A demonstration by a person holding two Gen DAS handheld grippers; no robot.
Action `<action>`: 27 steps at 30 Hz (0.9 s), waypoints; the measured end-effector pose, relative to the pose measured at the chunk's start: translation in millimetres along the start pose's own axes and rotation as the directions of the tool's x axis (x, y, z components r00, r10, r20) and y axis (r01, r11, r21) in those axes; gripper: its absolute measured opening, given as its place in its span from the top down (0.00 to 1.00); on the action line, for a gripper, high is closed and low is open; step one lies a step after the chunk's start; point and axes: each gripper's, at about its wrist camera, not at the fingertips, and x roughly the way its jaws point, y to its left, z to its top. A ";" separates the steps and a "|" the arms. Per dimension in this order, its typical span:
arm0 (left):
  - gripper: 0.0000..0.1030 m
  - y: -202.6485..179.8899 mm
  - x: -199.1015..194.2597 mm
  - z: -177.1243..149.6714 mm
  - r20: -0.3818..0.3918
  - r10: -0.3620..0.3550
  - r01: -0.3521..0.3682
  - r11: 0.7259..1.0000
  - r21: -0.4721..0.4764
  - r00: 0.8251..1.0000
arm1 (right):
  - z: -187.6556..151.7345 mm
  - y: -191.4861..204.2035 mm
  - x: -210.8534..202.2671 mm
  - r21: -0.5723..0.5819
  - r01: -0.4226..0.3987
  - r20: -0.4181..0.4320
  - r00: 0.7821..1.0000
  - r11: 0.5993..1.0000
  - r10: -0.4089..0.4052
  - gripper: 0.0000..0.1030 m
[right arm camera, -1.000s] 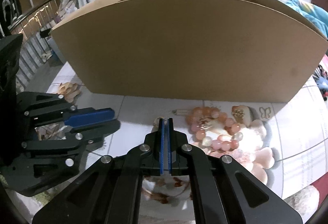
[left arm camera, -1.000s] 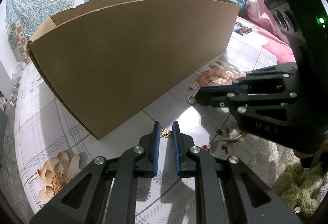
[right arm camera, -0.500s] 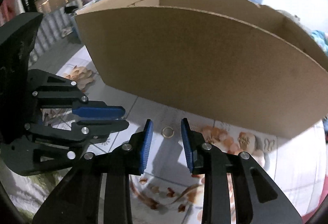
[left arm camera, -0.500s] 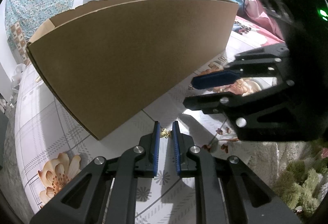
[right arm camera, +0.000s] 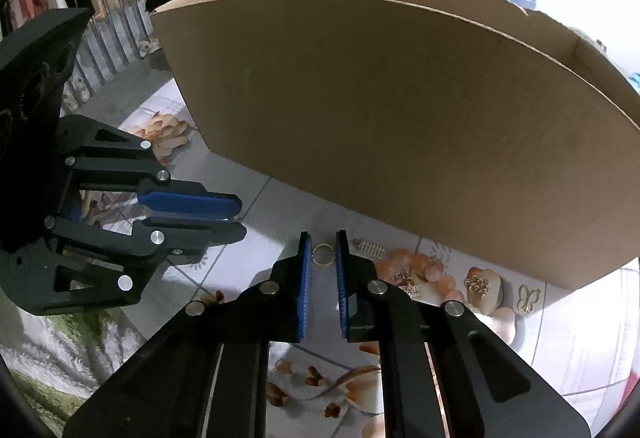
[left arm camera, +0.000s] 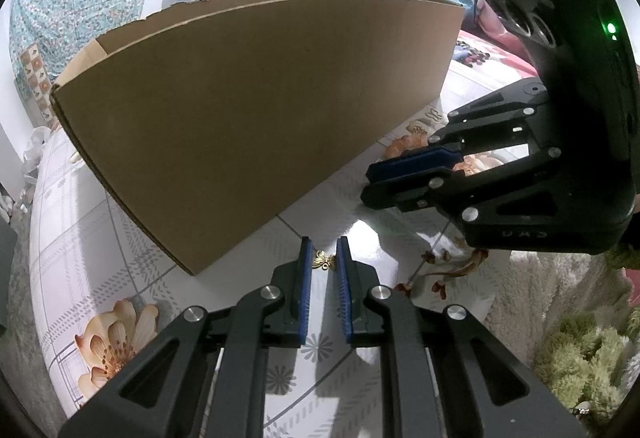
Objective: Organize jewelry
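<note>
— What do you have nearest?

— My left claw (left arm camera: 323, 252) is parted around a small gold butterfly charm (left arm camera: 323, 261) on the glossy floral worktop (left arm camera: 100, 238); I can't tell whether the pads touch it. My right claw (right arm camera: 323, 250) is released, a thin gold ring (right arm camera: 323, 254) lying between its tips.

— Beyond?

— Peach beads (right arm camera: 416, 266) and a butterfly outline charm (right arm camera: 529, 298), partly hidden by my claw. The cardboard box (right arm camera: 400, 125) walls off everything behind.
</note>
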 end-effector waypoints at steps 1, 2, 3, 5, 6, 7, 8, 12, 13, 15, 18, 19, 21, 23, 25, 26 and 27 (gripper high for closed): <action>0.89 -0.1 -0.1 0.2 0.001 0.000 0.000 1.000 0.001 1.000 | -2.9 2.2 -2.5 0.009 0.001 0.004 1.000 1.000 -0.001 0.91; 0.89 -0.2 0.2 0.4 0.004 0.000 0.000 1.000 0.004 1.000 | -4.5 1.3 -3.8 0.020 0.000 0.008 1.000 1.000 0.000 0.91; 0.89 0.1 0.4 0.3 0.007 -0.002 0.002 1.000 0.005 1.000 | -7.2 0.5 -6.8 0.029 0.000 0.015 1.000 1.000 -0.001 0.91; 0.89 0.7 0.5 0.0 0.013 -0.003 0.003 1.000 0.003 1.000 | -9.2 -1.9 -13.3 0.044 0.002 0.028 1.000 0.999 -0.003 0.91; 0.89 0.8 0.5 -0.1 0.015 -0.003 0.003 1.000 0.002 1.000 | -9.9 -3.4 -18.1 0.052 0.003 0.038 0.999 0.999 -0.005 0.91; 0.89 0.8 0.7 -0.1 0.017 -0.003 0.003 1.000 0.003 1.000 | -10.6 -6.3 -23.7 0.058 0.006 0.047 0.999 0.998 -0.009 0.91; 0.89 0.7 0.4 -0.5 0.019 -0.002 0.002 1.000 0.005 1.000 | -11.1 -6.8 -28.6 0.067 0.010 0.059 0.998 0.998 -0.014 0.91; 0.89 1.8 -3.8 -2.3 0.017 -0.008 0.008 1.000 0.002 1.000 | -12.7 -10.8 -48.3 0.104 0.015 0.105 0.994 0.994 -0.026 0.91; 0.89 1.7 -7.4 -2.3 0.022 -0.014 0.014 1.000 0.003 1.000 | -12.9 -11.9 -55.3 0.114 0.017 0.120 0.992 0.993 -0.030 0.91; 0.89 0.7 -14.4 -1.1 0.036 -0.018 0.017 1.000 0.014 0.999 | -12.1 -14.3 -68.5 0.127 0.019 0.148 0.988 0.992 -0.038 0.91; 0.89 -1.2 -34.4 3.8 0.079 -0.048 0.045 0.998 0.038 0.996 | -8.1 -16.7 -91.7 0.135 0.027 0.201 0.978 0.990 -0.054 0.91; 0.89 -3.1 -44.7 7.1 0.102 -0.060 0.055 0.997 0.055 0.993 | -4.9 -17.8 -102.5 0.135 0.032 0.226 0.972 0.990 -0.062 0.91; 0.89 -5.4 -59.7 13.0 0.130 -0.072 0.062 0.995 0.078 0.989 | 1.3 -18.4 -116.5 0.134 0.039 0.264 0.962 0.990 -0.074 0.91; 0.89 -5.9 -78.7 23.1 0.169 -0.106 0.092 0.992 0.089 0.980 | 10.4 -21.6 -135.2 0.138 0.029 0.318 0.945 0.990 -0.072 0.91; 0.89 -5.3 -96.7 35.6 0.209 -0.130 0.110 0.989 0.101 0.969 | 19.9 -26.2 -147.6 0.137 0.012 0.358 0.932 0.991 -0.061 0.91; 0.89 -3.0 -107.6 45.5 0.235 -0.134 0.111 0.988 0.109 0.963 | 25.8 -29.5 -152.8 0.133 0.003 0.376 0.925 0.991 -0.054 0.91; 0.89 -0.8 -113.7 54.2 0.251 -0.136 0.111 0.988 0.111 0.958 | 30.9 -31.9 -154.8 0.132 -0.001 0.384 0.922 0.991 -0.050 0.91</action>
